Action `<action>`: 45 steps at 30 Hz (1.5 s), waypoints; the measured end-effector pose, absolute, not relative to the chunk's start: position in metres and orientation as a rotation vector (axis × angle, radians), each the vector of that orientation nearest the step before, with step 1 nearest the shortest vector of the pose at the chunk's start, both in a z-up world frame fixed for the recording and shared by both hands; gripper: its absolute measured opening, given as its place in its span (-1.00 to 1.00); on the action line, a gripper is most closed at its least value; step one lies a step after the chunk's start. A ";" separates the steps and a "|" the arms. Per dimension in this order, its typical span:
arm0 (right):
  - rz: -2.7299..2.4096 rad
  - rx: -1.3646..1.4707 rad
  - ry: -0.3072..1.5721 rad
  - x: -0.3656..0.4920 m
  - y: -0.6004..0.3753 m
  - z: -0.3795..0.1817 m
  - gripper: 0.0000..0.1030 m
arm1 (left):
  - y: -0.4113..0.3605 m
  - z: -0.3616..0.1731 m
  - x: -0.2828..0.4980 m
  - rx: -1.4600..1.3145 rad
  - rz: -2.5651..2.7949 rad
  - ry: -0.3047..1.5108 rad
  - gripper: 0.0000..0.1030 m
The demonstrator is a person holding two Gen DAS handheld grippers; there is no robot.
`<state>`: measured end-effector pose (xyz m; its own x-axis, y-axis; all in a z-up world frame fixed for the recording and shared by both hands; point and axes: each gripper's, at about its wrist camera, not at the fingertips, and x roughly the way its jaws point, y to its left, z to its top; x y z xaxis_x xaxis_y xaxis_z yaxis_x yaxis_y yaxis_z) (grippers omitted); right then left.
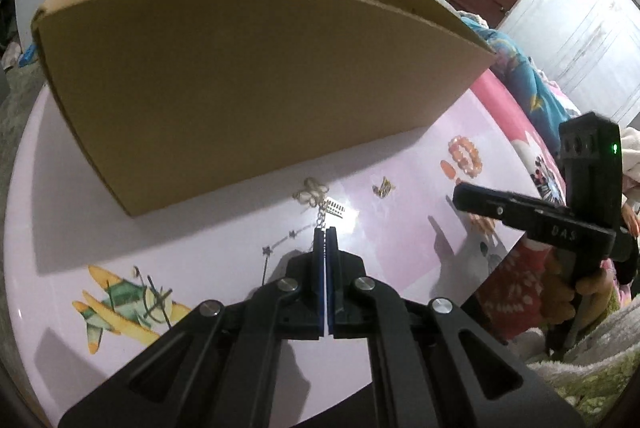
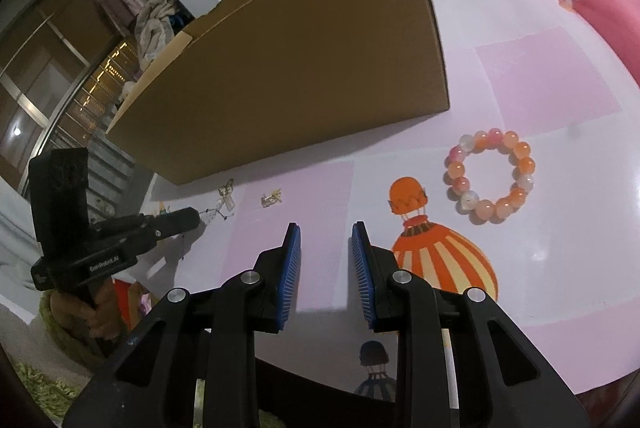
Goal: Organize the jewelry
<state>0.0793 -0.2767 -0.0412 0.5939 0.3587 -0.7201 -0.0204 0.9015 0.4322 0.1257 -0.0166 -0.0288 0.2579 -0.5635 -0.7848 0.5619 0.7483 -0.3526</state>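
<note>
I am holding the left gripper (image 1: 325, 232) with its blue pads pressed together, and they are pinching the thin chain of a small earring (image 1: 335, 208) whose silvery charm is lying on the pink table (image 1: 200, 228) just beyond the tips. A pale gold knotted piece (image 1: 312, 191) is sitting right beside that charm, close to the front wall of the open cardboard box (image 1: 248, 83). A second small gold earring (image 1: 383, 186) is lying a little to the right — apart from the others. Further right, the orange and pink bead bracelet (image 2: 490, 176) is resting flat on the table, near the box's corner and beside the printed orange balloon (image 2: 440, 260).

I am keeping the right gripper (image 2: 326, 232) over the table with its jaws spread a modest way and nothing between the pads — the bracelet is lying off to its right, not touching it.
</note>
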 end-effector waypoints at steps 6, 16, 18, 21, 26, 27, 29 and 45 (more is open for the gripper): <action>0.272 0.358 0.907 0.088 -0.270 -0.036 -0.48 | -0.014 -0.038 0.120 -0.019 -0.793 1.103 -0.99; 0.444 0.164 0.894 0.120 -0.209 -0.035 -0.53 | -0.008 -0.039 0.114 -0.037 -0.791 1.095 -0.99; 0.453 0.129 0.902 0.128 -0.201 -0.038 -0.53 | -0.007 -0.039 0.113 -0.038 -0.790 1.093 -0.99; 0.457 0.083 0.898 0.134 -0.192 -0.040 -0.56 | -0.007 -0.040 0.113 -0.037 -0.795 1.093 -0.99; 0.448 -0.009 0.884 0.143 -0.177 -0.039 -0.62 | -0.008 -0.040 0.112 -0.029 -0.800 1.089 -0.98; 0.452 -0.016 0.885 0.142 -0.181 -0.036 -0.62 | -0.008 -0.040 0.112 -0.028 -0.801 1.088 -0.99; 0.451 -0.044 0.883 0.141 -0.178 -0.036 -0.63 | -0.010 -0.039 0.112 -0.027 -0.803 1.088 -0.99; 0.178 -0.234 0.866 0.130 -0.173 -0.037 -0.76 | -0.020 -0.038 0.107 0.003 -0.800 1.076 -0.99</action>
<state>0.1305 -0.1735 -0.0369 0.6354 0.0593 -0.7699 -0.2486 0.9597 -0.1313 0.1072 -0.0198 -0.0385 0.2277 -0.5793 -0.7826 0.5824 0.7252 -0.3673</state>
